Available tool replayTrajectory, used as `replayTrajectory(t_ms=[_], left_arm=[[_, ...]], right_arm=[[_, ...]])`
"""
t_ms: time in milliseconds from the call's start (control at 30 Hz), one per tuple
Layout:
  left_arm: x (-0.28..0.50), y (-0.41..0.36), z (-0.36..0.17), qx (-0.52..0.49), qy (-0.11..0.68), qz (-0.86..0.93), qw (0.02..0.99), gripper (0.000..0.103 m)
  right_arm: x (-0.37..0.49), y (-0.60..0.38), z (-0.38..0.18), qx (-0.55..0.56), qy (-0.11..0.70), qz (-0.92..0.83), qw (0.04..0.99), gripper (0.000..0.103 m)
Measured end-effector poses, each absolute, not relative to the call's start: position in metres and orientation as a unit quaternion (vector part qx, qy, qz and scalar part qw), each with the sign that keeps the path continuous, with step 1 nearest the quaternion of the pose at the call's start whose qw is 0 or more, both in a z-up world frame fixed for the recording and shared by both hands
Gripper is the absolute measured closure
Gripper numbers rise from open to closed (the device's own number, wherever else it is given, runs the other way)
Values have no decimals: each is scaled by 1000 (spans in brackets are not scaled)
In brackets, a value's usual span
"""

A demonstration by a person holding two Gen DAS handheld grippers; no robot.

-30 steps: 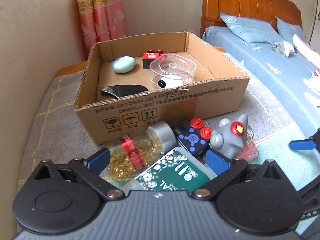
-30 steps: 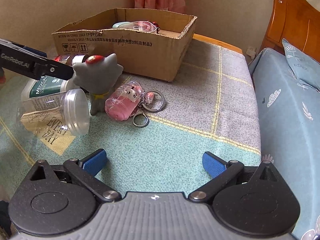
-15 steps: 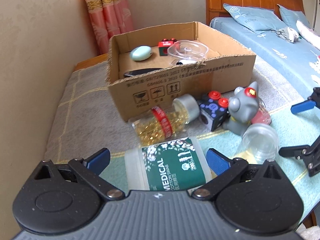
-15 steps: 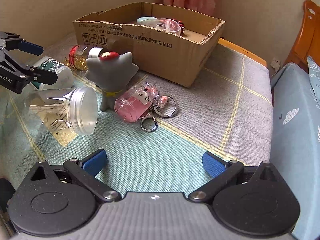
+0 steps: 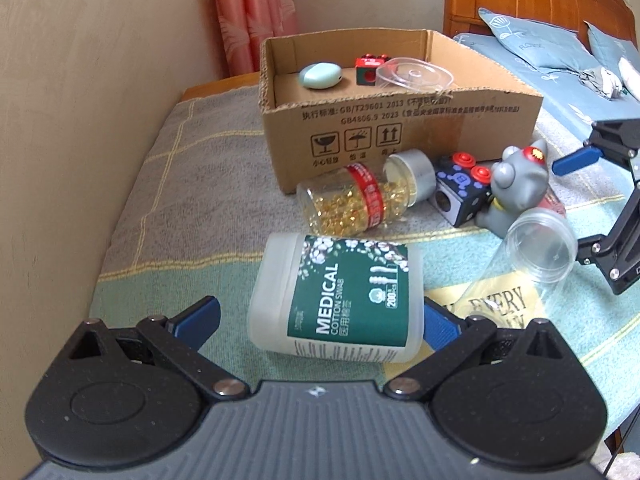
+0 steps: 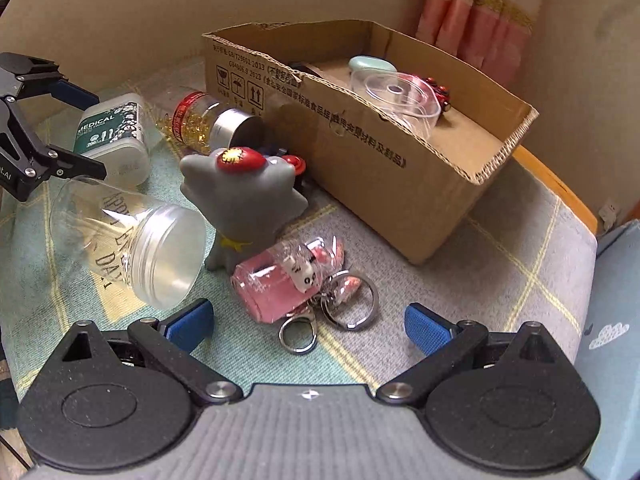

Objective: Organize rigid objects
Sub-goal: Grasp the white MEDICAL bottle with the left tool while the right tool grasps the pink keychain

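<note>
A white cotton swab box (image 5: 340, 300) with a green label lies on its side between the open fingers of my left gripper (image 5: 318, 320), untouched on the left side. My right gripper (image 6: 308, 322) is open and empty, just before a pink keychain bottle (image 6: 280, 284) with metal rings. A clear jar (image 6: 132, 236) lies on its side beside a grey cat figure (image 6: 244, 200). A capsule bottle (image 5: 360, 196) and a black button cube (image 5: 460, 192) lie in front of the cardboard box (image 5: 400, 132).
The cardboard box holds a mint oval case (image 5: 320, 76), a red cube (image 5: 370, 68) and a clear plastic container (image 5: 414, 76). A wall (image 5: 100, 80) runs along the left. A bed with blue sheets (image 5: 560, 76) and a wooden headboard stands at the right.
My left gripper has pulled back from the box, and the swab box now lies between its fingers. My right gripper has moved in closer to the pink keychain bottle and cat figure.
</note>
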State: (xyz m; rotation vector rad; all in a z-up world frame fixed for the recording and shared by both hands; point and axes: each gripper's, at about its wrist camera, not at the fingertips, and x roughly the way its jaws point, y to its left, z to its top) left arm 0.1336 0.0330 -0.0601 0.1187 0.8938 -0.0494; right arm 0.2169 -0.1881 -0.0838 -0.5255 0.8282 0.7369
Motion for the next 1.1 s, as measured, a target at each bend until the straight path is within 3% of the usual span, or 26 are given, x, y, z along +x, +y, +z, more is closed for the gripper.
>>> replayTrajectory(t_ms=[300,600,700,1100], left_arm=[[131,44,-67,29,440,-16,898,1],[131,45,-70,27,445,-12,895,1],[131,44,-71,29,445,-13,895,1],[131,40,-73,61,439,-31,896,1]], right_arm=[[222,-164,-78,-300,372,385,789,6],[208,-160,-70,-321,376,389,777,31],[205,-166,-67,-307,393,372,783,43],[161,-185,-65,-165,466,278,823,43]])
